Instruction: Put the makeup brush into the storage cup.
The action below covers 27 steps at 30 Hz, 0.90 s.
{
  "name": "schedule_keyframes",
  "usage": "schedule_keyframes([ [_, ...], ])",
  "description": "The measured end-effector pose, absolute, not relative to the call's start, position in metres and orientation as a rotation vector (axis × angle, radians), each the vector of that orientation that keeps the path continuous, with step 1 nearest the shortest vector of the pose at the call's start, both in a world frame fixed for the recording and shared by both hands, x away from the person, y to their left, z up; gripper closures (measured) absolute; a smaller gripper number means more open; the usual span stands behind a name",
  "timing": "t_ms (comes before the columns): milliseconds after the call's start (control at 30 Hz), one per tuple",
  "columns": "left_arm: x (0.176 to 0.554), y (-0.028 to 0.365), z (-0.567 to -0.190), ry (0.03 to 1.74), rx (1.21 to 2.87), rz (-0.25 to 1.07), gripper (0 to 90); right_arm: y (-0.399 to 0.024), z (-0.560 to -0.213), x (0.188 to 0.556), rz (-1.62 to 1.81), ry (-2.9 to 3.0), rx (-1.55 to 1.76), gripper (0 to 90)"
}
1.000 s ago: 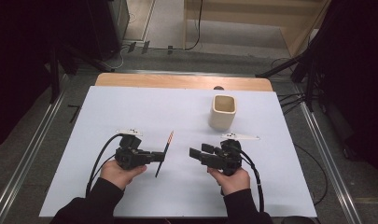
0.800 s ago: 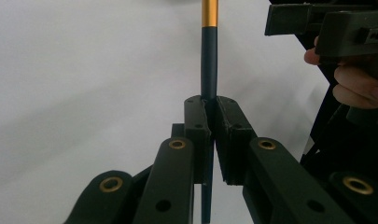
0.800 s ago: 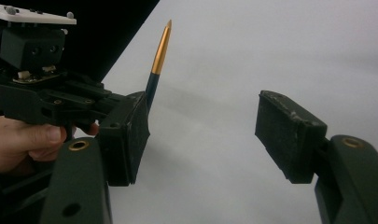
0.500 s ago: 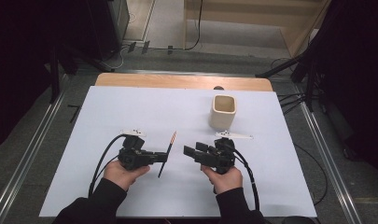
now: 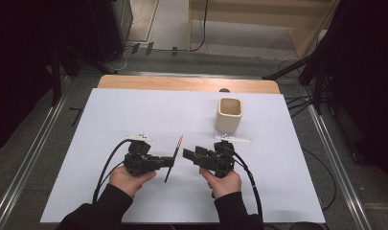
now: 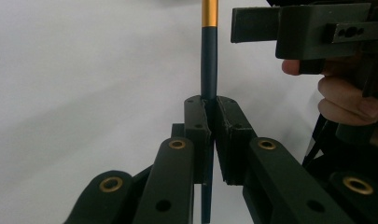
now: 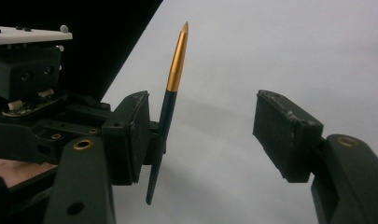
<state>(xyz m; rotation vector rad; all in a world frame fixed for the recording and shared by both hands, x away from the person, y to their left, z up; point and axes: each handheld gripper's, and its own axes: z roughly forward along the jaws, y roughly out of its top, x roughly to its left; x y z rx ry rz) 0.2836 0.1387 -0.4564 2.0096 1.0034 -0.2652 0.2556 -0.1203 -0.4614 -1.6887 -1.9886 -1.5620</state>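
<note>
**Pen held out between two grippers for a handover**

A person at a white desk [image 5: 134,115] holds a gripper in each hand. The left gripper [image 6: 209,116] has its jaws clenched on a slim dark pen [image 6: 208,70] with a gold tip. The grip sits partway along the barrel, so the gold end stands clear beyond the jaws and the dark end hangs behind them. That seems meant to leave free length for the other tool to take.

The right gripper [image 7: 210,130] faces it with its jaws released and standing wide. The pen lies just beside the inner face of one jaw and well apart from the other. Nothing is pinched there yet. It looks like the approach to a transfer, where the right jaws must close on the barrel before the left ones let go.

Beyond the right jaws stands an open cream cup [image 5: 228,115], a likely place for the pen.
</note>
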Motion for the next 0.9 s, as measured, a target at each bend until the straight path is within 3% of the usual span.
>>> schedule_keyframes([
  [500, 0.282, 0.133, -0.459, 1.001, 1.998, -0.276, 84.5, -0.111, -0.464, 0.26, -1.574, -1.943, -1.702, 42.7],
  [900, 0.28, 0.13, -0.46, 0.998, 1.983, -0.276, 84.5, -0.101, -0.47, 0.265, -1.549, -1.907, -1.712, 56.7],
])
